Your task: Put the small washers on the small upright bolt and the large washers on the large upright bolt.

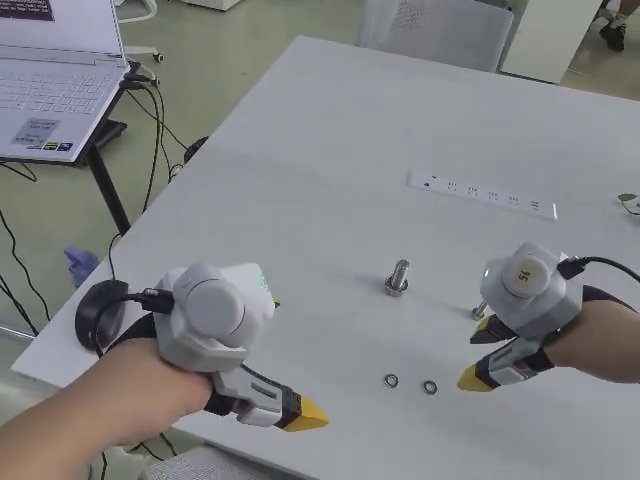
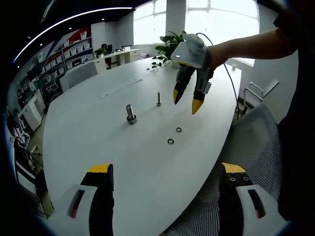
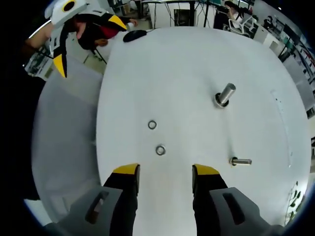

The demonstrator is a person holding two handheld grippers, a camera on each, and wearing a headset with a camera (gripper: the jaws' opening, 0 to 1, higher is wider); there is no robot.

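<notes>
In the head view the white table (image 1: 330,170) carries two upright bolts: the large bolt (image 1: 397,278) near the middle and the small bolt (image 1: 479,311) to its right, partly behind the right gripper (image 1: 478,354). In front of them, flat on the table, lie a washer (image 1: 391,380) and a second washer (image 1: 429,387), close together but apart. Neither bolt wears a washer yet. The left gripper (image 1: 303,411) hangs low at the near edge. A power strip (image 1: 480,193) lies farther back.

In the left gripper view its own jaws stand wide apart with nothing between them. Beyond are both washers, both bolts, and the right gripper, spread open and empty above the table.

In the right gripper view its jaws are likewise parted and bare, with the nearer washer just ahead of them and the small bolt off to the side.

That makes two washers and two bolts. I cannot tell which washer is small or large. They look like thin, hard, light metal rings, likely to skid on the smooth table. A pinch across the outer rim with the jaw tips seems best.
</notes>
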